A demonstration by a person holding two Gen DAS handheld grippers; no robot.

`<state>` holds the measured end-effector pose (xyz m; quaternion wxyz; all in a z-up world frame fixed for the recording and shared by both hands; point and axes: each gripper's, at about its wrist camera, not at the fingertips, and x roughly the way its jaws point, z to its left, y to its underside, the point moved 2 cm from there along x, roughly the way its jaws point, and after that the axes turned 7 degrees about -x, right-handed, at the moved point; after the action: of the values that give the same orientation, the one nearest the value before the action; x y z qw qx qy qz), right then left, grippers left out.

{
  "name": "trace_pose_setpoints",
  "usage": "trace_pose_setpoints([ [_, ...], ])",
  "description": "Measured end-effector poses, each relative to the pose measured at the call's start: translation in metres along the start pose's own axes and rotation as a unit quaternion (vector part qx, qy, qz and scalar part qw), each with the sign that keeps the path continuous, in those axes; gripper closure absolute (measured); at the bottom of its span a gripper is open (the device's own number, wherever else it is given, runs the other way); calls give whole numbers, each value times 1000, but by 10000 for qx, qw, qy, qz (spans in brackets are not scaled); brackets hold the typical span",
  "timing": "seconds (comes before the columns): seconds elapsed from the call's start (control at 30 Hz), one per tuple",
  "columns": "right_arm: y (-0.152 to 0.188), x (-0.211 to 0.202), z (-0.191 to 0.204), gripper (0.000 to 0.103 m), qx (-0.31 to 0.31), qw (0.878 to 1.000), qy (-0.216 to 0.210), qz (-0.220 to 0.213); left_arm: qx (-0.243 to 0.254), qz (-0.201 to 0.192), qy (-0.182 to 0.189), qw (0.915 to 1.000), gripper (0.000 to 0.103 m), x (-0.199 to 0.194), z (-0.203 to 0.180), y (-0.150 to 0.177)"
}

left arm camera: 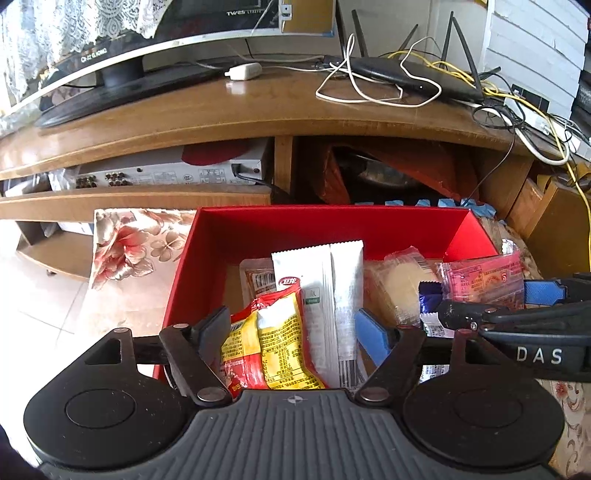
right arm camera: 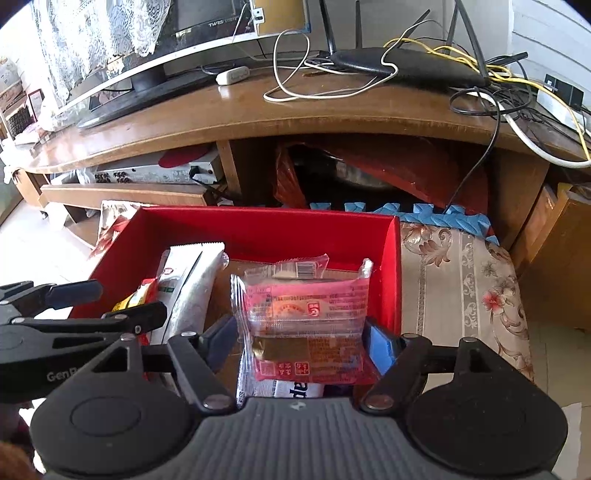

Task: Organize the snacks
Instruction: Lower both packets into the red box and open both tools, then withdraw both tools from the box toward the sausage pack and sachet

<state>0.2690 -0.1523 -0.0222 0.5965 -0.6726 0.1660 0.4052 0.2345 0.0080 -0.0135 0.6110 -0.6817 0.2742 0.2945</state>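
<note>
Both tools hang spread over the red box: yellow packet between the left tool, pink packet between the right tool, neither pinched. The sorting seems nearly finished.

The yellow pack between the left gripper's fingers is cut off below by the gripper body. The white pack behind it hides most of another pack. Under the pink pack at the right gripper lies a white pack, mostly hidden. Print on the packs is too small to read. Far ahead, the TV on the desk is cut off at the top.
</note>
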Motion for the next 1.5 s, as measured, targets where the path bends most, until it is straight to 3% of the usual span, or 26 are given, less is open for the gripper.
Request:
trace_pose_setpoints([
  [0.63, 1, -17, -5, 30, 114, 9998, 103, -134, 60, -63, 113, 9999, 20, -11, -6, 5],
  [1.5, 50, -70, -3, 30, 188, 9994, 250, -144, 176, -106, 340, 9992, 21, -46, -27, 37],
])
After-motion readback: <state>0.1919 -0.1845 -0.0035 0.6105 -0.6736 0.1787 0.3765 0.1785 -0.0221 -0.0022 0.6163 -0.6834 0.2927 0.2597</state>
